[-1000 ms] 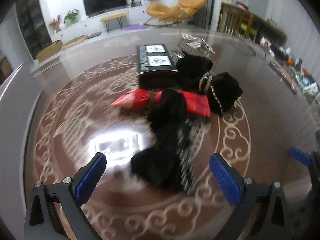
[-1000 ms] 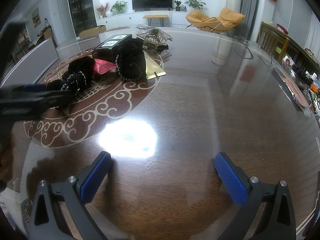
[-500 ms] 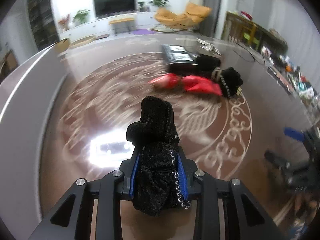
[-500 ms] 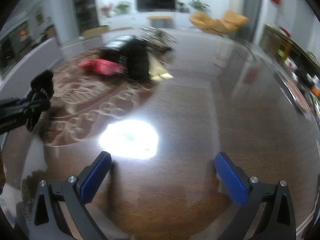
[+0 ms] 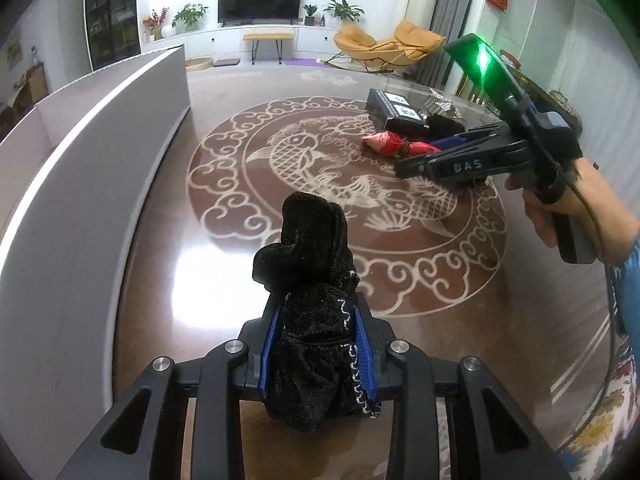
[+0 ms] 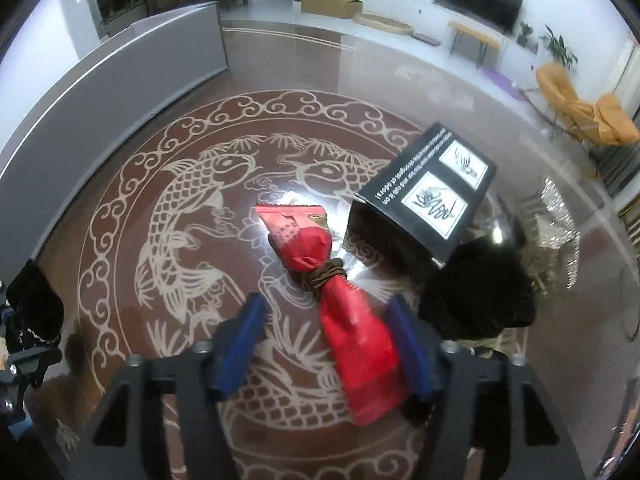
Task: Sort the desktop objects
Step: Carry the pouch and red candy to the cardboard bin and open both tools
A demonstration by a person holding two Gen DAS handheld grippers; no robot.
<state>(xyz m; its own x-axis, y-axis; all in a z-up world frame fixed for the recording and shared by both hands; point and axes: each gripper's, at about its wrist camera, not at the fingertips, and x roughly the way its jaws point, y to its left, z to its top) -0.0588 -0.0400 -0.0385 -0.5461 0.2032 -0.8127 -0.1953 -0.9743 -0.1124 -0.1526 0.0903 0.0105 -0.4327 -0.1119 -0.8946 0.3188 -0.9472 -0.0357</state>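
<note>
A black velvet pouch (image 5: 312, 264) with a silver chain stands up between the blue pads of my left gripper (image 5: 316, 344), which is shut on it above the table. The same pouch (image 6: 32, 304) shows at the far left of the right wrist view. A red packet (image 6: 348, 320), tied at its middle with brown cord, lies on the fish medallion. My right gripper (image 6: 324, 348) straddles its near end with its jaws closing; the left pad stands clear of the packet. In the left wrist view a hand (image 5: 560, 208) holds that right gripper (image 5: 420, 160) over the red packet (image 5: 392, 144).
A black box (image 6: 424, 196) with two white labels lies just behind the packet. A fuzzy black pouch (image 6: 476, 288) sits to its right and a silvery ornament (image 6: 556, 224) beyond. A tall grey panel (image 5: 80, 168) runs along the table's left side.
My left gripper shut on the black pouch and carried it left, away from the pile. My right gripper swung from bare table over to the red packet, and its jaws narrowed.
</note>
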